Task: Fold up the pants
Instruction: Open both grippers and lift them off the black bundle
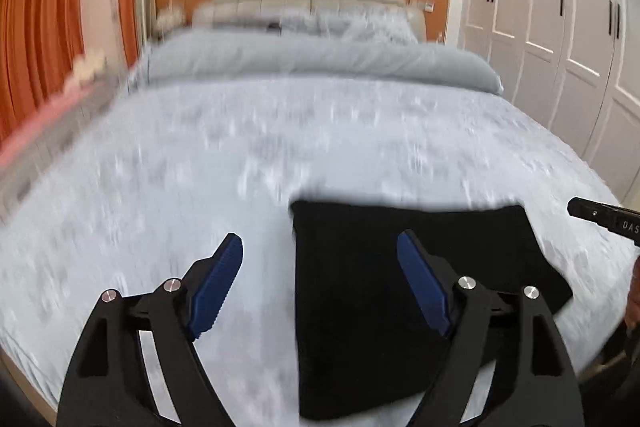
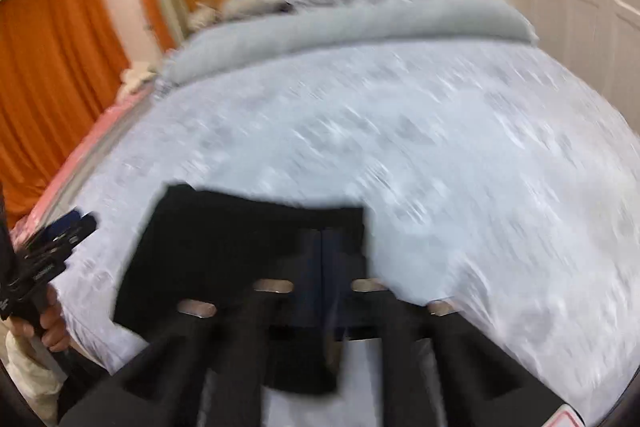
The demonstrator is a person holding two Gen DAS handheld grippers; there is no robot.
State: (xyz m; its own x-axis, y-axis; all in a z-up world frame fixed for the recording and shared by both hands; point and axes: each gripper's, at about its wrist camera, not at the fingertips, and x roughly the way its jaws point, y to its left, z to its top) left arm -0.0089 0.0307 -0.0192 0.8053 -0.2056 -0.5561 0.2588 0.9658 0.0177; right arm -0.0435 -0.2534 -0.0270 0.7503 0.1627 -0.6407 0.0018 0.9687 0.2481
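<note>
The black pants (image 1: 360, 307) lie folded into a flat rectangle on the near part of the bed, and the right wrist view shows them (image 2: 220, 247) as well. My left gripper (image 1: 319, 238) is open above their left edge; one blue pad (image 1: 218, 287) hangs over the bedcover and the other over the cloth, with nothing between them. My right gripper (image 2: 322, 239) is shut, its pads pressed together above the right part of the pants; the view is blurred and no cloth shows in the jaws. Each gripper shows at the edge of the other's view.
A light grey patterned bedcover (image 1: 280, 131) spreads far ahead. A rolled grey duvet (image 1: 320, 63) and a pale headboard (image 1: 260, 3) lie at the far end. Orange curtains (image 1: 40, 39) hang on the left, white wardrobe doors (image 1: 560, 27) stand on the right, and a hand (image 2: 52, 323) holds the left gripper.
</note>
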